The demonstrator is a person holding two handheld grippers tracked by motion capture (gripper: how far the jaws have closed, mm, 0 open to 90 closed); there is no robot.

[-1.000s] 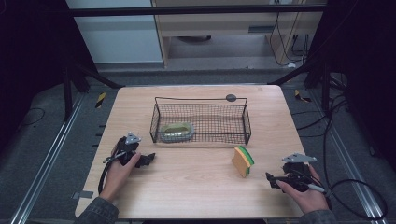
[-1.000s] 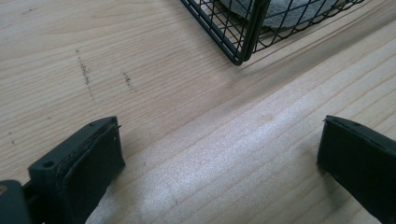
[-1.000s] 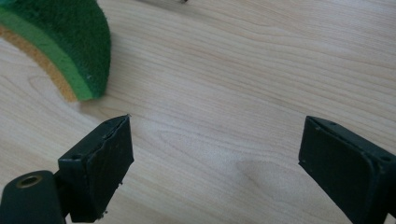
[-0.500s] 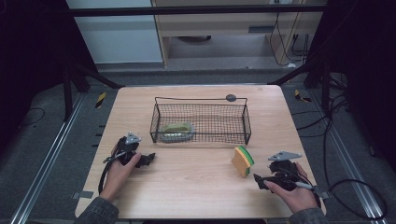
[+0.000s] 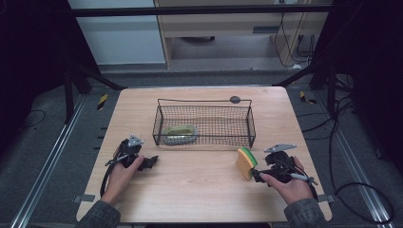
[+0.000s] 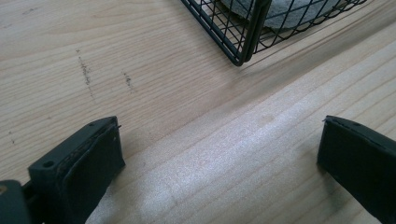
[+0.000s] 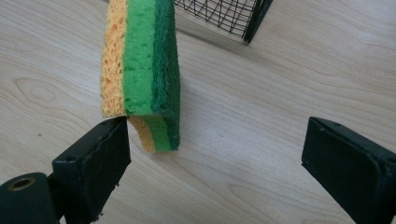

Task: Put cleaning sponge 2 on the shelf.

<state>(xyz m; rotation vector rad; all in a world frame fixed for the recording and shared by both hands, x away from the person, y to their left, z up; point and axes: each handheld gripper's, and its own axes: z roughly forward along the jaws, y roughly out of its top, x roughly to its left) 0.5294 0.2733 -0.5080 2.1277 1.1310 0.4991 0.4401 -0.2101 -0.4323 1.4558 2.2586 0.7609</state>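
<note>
- I am bringing the right gripper [image 5: 259, 176] to the sponge [image 5: 246, 162], which stands on its edge on the table [image 5: 199, 190], near the right front corner of the wire basket [image 5: 204, 124].
- In the right gripper view the sponge [image 7: 140, 70] is between the two black jaws but nearer to the left one; the jaws stand wide apart and the pads do not press on it, so the gripper is released and holds nothing.
- I judge that the work is at its beginning: the sponge is not yet grasped and not yet lifted. What is left is to centre the jaws around it, to close, to raise it, and probably to put it in the basket.
- The left gripper [image 5: 147, 163] rests low on the table in my left hand [image 5: 121, 173], in front of the left front corner of the basket. In the left gripper view its jaws are wide apart with only bare wood between them, so it is released too.
- Inside the basket, at its left end, lies a grey-green dish [image 5: 179, 135]; the right part of the basket looks free.
- A small dark round thing [image 5: 235, 99] lies behind the basket, near its back rim; I cannot tell what it is.
- Between the right gripper and the sponge nothing stands in the way. The basket wall is close behind the sponge, so I think a push could tip it over.
</note>
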